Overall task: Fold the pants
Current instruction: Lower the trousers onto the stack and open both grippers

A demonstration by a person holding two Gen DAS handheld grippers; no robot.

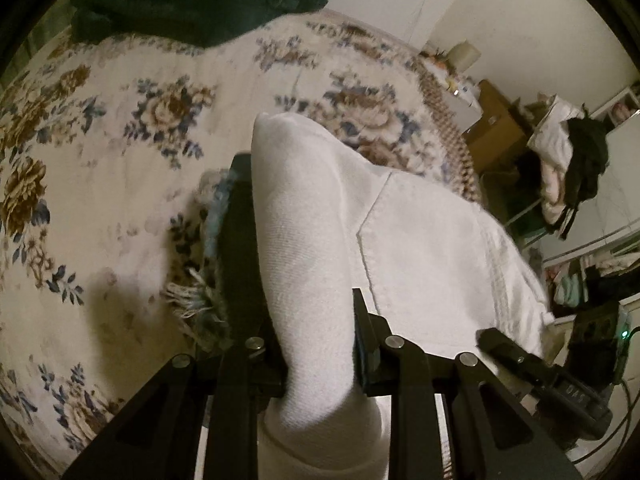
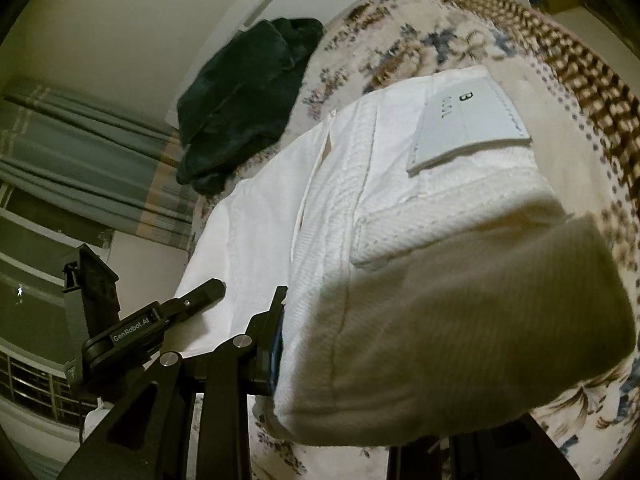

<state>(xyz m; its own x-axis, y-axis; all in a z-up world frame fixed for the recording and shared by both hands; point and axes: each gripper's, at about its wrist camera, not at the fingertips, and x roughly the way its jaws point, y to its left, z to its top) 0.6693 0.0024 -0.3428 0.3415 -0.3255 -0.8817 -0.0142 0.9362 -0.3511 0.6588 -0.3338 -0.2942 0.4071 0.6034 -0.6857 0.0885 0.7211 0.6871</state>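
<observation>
White pants (image 1: 424, 248) lie on a floral bedspread (image 1: 120, 152). My left gripper (image 1: 308, 280) is shut on a thick fold of the white pants, which bulges up between the two black fingers (image 1: 240, 248). In the right wrist view the pants (image 2: 360, 184) show their waistband with a white label (image 2: 468, 124). My right gripper (image 2: 360, 328) is shut on the waist end of the pants; its left finger (image 2: 276, 320) shows, the right finger is hidden under the cloth. The other gripper's body (image 2: 132, 332) shows at the left.
A dark green blanket (image 1: 192, 0) (image 2: 244, 100) is heaped at the far side of the bed. A frayed bluish fringe (image 1: 204, 288) lies by my left finger. Beyond the bed edge stand cardboard boxes (image 1: 496, 124), a chair with clothes (image 1: 568, 160) and curtains (image 2: 80, 160).
</observation>
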